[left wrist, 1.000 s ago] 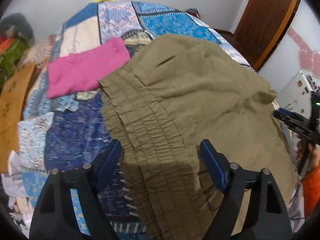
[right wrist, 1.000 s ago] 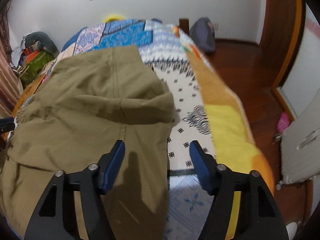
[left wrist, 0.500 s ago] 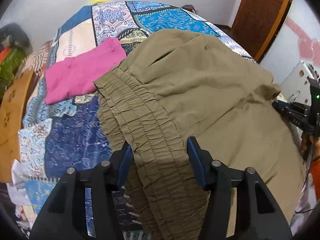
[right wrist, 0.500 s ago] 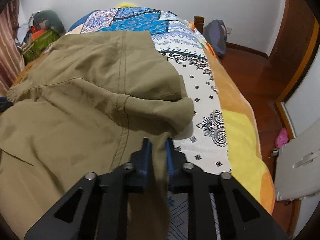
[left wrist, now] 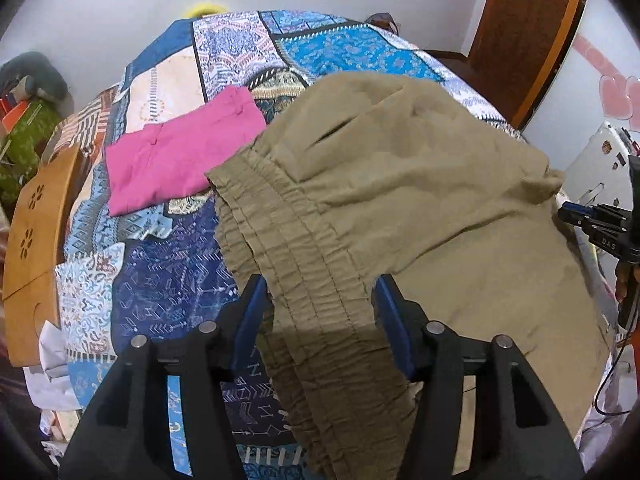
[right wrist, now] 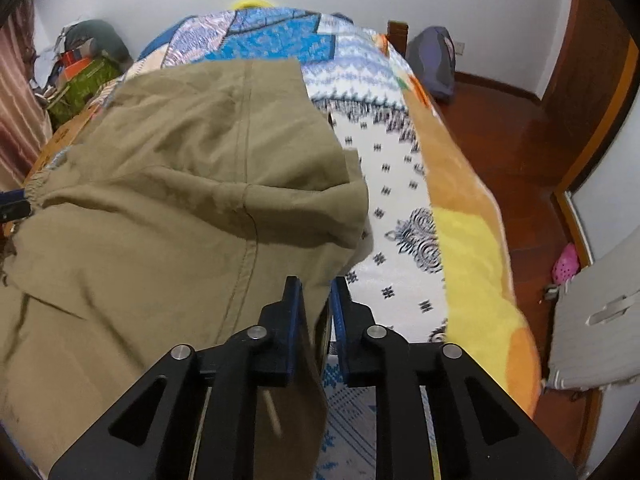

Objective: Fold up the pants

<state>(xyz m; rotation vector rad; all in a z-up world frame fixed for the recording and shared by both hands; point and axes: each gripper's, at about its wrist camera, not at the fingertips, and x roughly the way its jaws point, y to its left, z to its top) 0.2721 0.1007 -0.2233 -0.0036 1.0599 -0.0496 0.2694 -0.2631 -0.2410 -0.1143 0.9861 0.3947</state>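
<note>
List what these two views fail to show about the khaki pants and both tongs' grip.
- Left wrist view: the khaki pants run off the bottom edge; the leg ends are unseen.
- Right wrist view: the right tongs cover their pinch; fabric layers uncountable.
- Left tongs: waistband contact unclear.

- pants spread on bed, waistband toward bed's left side
- folded garment on bed, left of pants, just beside waistband
- backpack on floor beyond bed

A patchwork-covered bed carries olive pants beside a pink garment
</note>
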